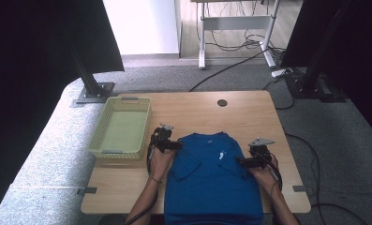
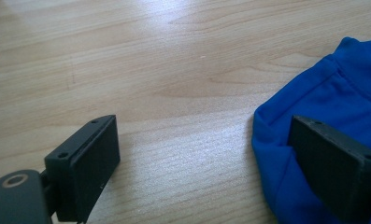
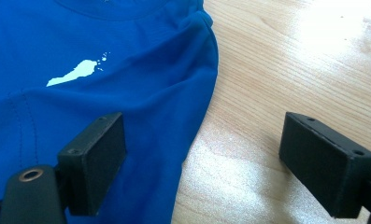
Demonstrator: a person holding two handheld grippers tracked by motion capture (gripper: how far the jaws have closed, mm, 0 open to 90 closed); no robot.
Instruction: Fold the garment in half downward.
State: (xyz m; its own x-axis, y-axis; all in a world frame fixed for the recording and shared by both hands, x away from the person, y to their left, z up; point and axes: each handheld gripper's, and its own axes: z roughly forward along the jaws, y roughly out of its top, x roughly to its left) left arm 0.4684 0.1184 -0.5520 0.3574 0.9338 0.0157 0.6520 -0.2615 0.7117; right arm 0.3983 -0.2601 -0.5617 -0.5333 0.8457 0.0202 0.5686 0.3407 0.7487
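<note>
Both tongs rest at the shoulders of a blue shirt (image 1: 214, 180) spread flat on a wooden table (image 1: 249, 112). Left gripper (image 1: 168, 144), seen in the high view at the shirt's left shoulder, has its jaws spread wide apart and grips nothing. In the left gripper view (image 2: 204, 161) one jaw stands over bare wood while the other stands over the folded blue edge of the cloth; whether that jaw touches the fabric cannot be told. Right gripper (image 1: 249, 161), at the shirt's right shoulder in the high view, likewise stands with its jaws wide apart and holds nothing. In the right gripper view (image 3: 204, 161) one jaw hangs over the blue cloth and the other over the table, so that the shirt's side edge runs between them.

The shirt lies front up at the near middle of the table, collar toward the far edge, hem reaching the near edge between the person's forearms. Its short sleeves appear folded inward onto the body. A small white mark (image 3: 78, 72) sits on the chest, below the collar. In the high view each hand grasps its gripper from behind, with a cable trailing back along the forearm.

A pale yellow-green basket (image 1: 99, 136) stands on the left part of the table, just beside the left gripper and apart from the shirt. A dark round hole (image 1: 222, 102) marks the far side of the tabletop.
</note>
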